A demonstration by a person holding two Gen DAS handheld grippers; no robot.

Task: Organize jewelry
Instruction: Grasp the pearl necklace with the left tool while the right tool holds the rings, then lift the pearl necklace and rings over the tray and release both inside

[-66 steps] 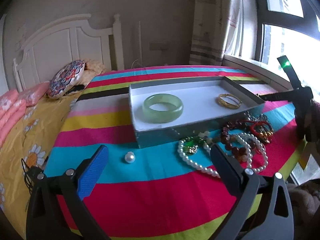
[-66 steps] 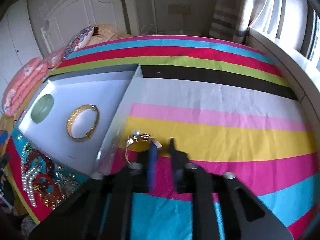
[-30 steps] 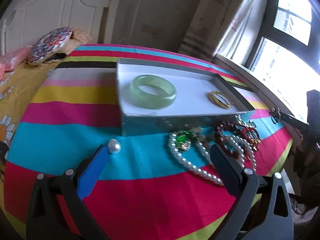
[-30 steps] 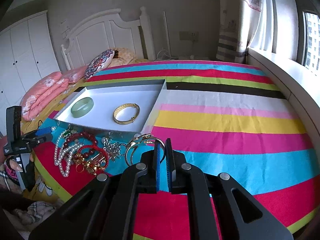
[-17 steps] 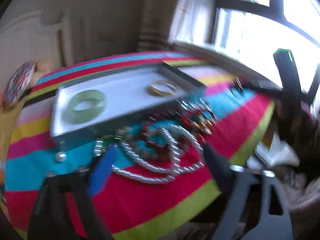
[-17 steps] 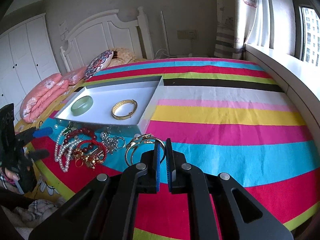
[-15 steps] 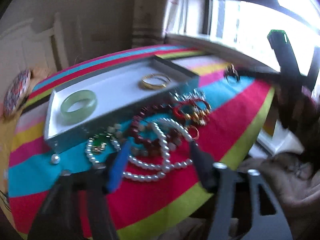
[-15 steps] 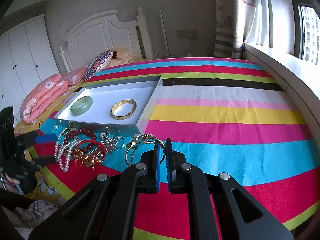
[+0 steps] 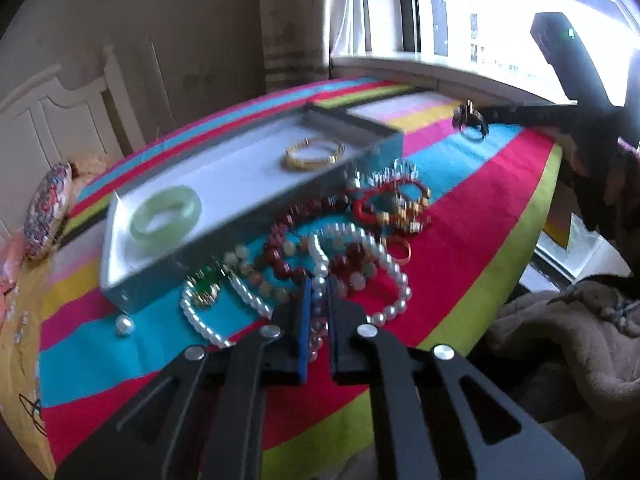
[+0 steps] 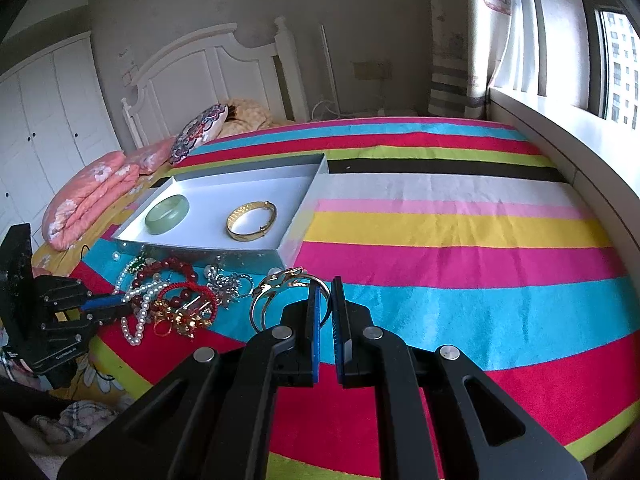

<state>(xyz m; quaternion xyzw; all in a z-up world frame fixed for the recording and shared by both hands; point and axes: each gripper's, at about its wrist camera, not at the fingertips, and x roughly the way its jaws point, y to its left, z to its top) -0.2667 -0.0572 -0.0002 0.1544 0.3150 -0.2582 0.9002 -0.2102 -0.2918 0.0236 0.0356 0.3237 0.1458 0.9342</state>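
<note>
claws both pinch: our left claw (image 9: 318,296) grips the pearl necklace (image 9: 360,276) in the jewelry pile (image 10: 168,300) beside the tray (image 10: 298,220) near the bed's edge; our right claw (image 10: 325,292) holds a silver bangle (image 10: 280,292).

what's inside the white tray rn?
Two pieces lie inside the white tray: a green jade bangle toward its left end and a gold bangle toward its right. Both views show the rest of the floor bare; nothing covers it.
</note>
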